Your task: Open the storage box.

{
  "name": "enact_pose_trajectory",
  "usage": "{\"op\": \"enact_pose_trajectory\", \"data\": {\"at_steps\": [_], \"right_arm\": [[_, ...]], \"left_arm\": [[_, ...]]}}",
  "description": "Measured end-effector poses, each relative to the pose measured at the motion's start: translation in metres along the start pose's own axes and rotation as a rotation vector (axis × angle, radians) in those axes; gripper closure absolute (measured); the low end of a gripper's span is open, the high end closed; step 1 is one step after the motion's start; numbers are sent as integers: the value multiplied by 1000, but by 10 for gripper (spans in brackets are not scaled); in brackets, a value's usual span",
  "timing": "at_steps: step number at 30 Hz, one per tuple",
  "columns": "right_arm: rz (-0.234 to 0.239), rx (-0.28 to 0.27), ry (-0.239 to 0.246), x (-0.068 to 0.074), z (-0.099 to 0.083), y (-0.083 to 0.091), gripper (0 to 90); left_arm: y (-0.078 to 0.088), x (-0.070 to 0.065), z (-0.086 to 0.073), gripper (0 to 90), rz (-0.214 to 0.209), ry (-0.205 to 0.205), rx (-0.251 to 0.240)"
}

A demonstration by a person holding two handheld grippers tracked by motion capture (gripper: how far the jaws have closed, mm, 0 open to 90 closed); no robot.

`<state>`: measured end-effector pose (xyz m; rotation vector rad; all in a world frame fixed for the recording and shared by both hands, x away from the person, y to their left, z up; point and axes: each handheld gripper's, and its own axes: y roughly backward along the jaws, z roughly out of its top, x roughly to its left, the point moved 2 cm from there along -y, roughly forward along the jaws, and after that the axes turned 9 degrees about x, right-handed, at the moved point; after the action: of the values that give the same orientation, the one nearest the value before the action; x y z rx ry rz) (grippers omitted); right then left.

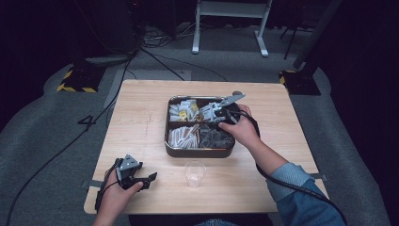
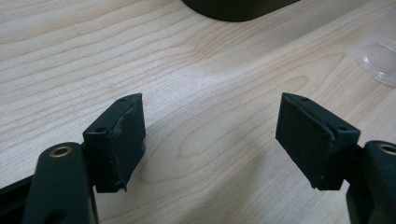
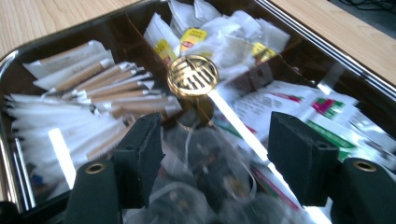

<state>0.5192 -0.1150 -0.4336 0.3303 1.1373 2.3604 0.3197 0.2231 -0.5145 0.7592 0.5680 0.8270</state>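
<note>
While the right gripper [image 3: 212, 158] is hovering with jaws apart over the tray's [image 1: 197, 151] near-right compartment, the dark clear-wrapped sachets [image 3: 205, 186] there are lying loose (light, crinkly, probably slippery). Pinching one by its flat edge looks safest; the left gripper [image 2: 210, 140] is resting open and empty near the plastic cup [image 1: 194, 173].

We look down on a light wooden table [image 1: 141, 141] standing on grey carpet [image 1: 42, 141]. The room is dim, with black walls lost in shadow and light falling mostly on the tabletop. At twelve o'clock stands a white metal frame [image 1: 230, 23] on two feet. At ten o'clock and two o'clock sit dark stand bases edged with yellow-and-black hazard tape [image 1: 75, 82]. Black cables [image 1: 155, 59] trail over the floor from eleven o'clock toward seven.
</note>
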Motion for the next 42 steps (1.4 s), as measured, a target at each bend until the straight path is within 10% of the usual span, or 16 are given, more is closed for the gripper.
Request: {"op": "enact_pose_trajectory", "data": {"at_steps": [17,24,42], "right_arm": [[22,38,-12,11,23,-39,448],[-12,26,15,12,25,-40,586],[-13,-4,-33,13,22,-41,591]], "left_arm": [[0,3,-1,247,-5,-22,-11],[-1,4,-1,246,-12,-1,1],[-1,5,-1,244,-20,6,1]]}}
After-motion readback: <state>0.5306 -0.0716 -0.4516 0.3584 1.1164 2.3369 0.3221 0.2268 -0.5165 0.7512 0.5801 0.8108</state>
